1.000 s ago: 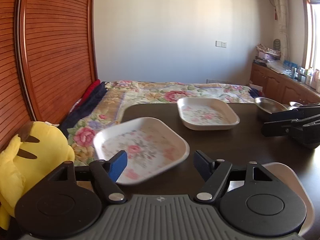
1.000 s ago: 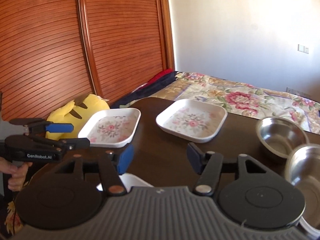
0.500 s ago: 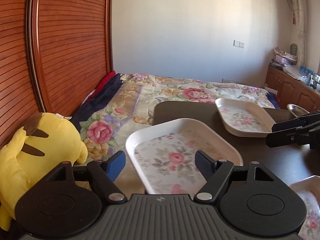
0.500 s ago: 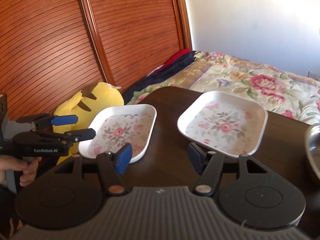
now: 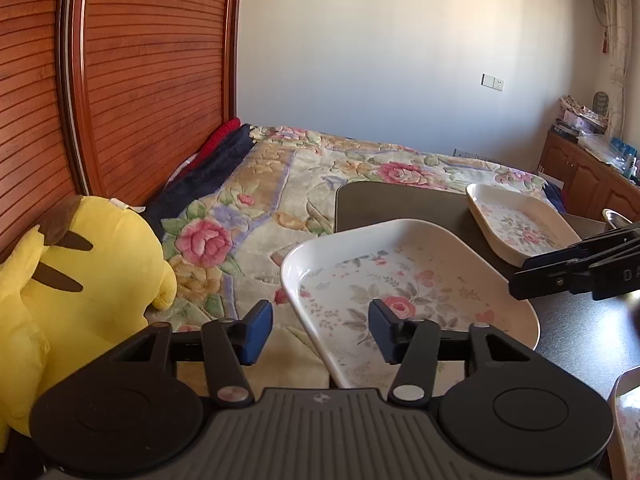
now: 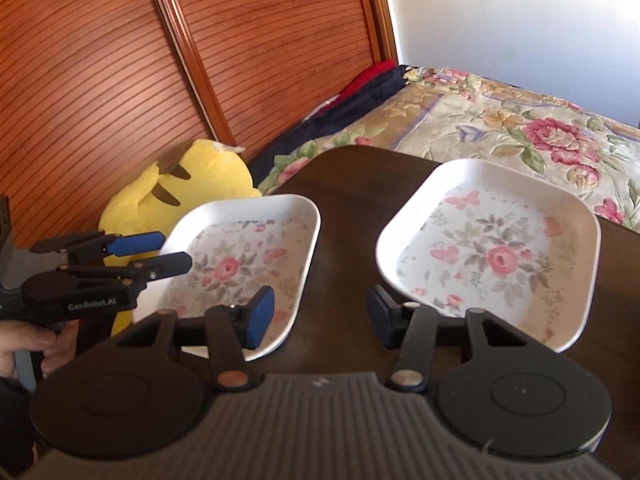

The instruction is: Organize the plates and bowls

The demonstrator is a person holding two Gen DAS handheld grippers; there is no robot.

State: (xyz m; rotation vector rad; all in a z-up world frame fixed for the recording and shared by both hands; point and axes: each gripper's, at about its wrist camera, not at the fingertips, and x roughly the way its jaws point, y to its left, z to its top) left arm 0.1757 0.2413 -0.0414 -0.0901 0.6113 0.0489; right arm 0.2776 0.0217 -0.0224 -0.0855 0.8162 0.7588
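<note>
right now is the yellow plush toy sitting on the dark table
No, the yellow plush toy sits off the dark table, past its left edge, beside the floral bedspread in the right wrist view.

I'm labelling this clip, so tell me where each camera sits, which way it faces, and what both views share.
Left wrist: on the left gripper, looking forward and down at the left plate, bed behind; its jaws, just closing, straddle the rim without pressing.
Right wrist: on the right gripper, facing both plates, the right plate nearer; a hand holds the left gripper.
Shared: both plates, table, yellow plush, bed.
</note>
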